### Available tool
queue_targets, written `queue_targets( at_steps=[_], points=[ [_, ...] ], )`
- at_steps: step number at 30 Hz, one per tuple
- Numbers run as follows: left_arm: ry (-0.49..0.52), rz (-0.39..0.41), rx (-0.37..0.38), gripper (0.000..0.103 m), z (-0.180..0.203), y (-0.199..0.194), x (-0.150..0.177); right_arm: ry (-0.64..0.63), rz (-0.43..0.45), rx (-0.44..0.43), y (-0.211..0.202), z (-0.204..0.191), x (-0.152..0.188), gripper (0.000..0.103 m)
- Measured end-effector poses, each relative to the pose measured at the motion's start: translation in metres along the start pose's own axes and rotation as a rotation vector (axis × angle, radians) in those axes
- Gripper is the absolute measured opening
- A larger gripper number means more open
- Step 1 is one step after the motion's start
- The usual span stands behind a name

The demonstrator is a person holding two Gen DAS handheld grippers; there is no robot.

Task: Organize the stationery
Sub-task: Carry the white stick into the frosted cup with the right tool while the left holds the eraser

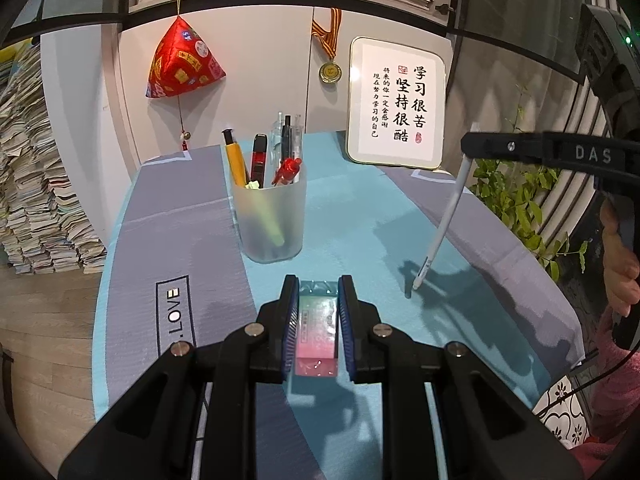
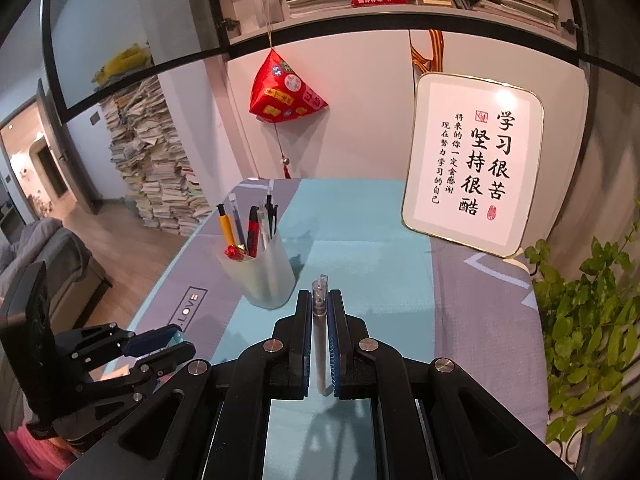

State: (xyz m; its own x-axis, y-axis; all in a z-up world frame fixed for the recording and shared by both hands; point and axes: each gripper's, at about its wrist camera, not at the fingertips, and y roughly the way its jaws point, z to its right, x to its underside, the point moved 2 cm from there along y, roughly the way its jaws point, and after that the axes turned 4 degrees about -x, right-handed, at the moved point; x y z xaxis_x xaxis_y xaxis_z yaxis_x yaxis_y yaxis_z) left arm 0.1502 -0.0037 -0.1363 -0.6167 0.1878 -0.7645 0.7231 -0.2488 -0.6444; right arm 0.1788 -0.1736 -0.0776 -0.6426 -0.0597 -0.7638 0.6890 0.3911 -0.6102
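Note:
My left gripper (image 1: 318, 292) is shut on a pink eraser (image 1: 318, 332) in a clear wrapper, low over the blue and grey table mat (image 1: 352, 208). A frosted pen cup (image 1: 272, 216) with several pens stands just beyond it. My right gripper (image 2: 320, 300) is shut on a white pen (image 2: 319, 340) with a clear cap end pointing forward. In the left wrist view that pen (image 1: 444, 220) hangs tip down over the mat at the right, its tip just above the mat. The pen cup (image 2: 264, 272) is ahead and left of the right gripper. The left gripper (image 2: 172, 344) shows at lower left.
A framed calligraphy sign (image 1: 396, 104) leans on the wall at the back right. A red pyramid ornament (image 1: 180, 64) and a medal (image 1: 330, 72) hang on the wall. A green plant (image 2: 588, 320) is at the right edge. Stacks of books (image 1: 32, 184) stand on the floor at left.

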Motion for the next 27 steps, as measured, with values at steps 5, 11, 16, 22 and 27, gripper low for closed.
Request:
queue_targets(
  at_steps=[5, 11, 16, 22, 27],
  points=[
    [-0.012, 0.0, -0.004, 0.018, -0.005, -0.001, 0.003, -0.012, 0.025, -0.001, -0.006, -0.007, -0.008, 0.008],
    [-0.04, 0.003, -0.004, 0.018, -0.016, 0.0, 0.005, -0.04, 0.057, -0.009, -0.008, -0.024, -0.024, 0.008],
    [-0.058, 0.004, -0.012, 0.018, -0.027, -0.001, 0.006, -0.068, 0.098, -0.02, -0.008, -0.041, -0.046, 0.008],
    [-0.082, 0.019, -0.023, 0.018, -0.04, -0.005, 0.008, -0.133, 0.167, -0.013, -0.008, -0.069, -0.081, 0.008],
    [-0.099, 0.025, -0.03, 0.018, -0.049, -0.008, 0.009, -0.164, 0.173, -0.007, 0.006, -0.084, -0.097, 0.008]
  ],
)
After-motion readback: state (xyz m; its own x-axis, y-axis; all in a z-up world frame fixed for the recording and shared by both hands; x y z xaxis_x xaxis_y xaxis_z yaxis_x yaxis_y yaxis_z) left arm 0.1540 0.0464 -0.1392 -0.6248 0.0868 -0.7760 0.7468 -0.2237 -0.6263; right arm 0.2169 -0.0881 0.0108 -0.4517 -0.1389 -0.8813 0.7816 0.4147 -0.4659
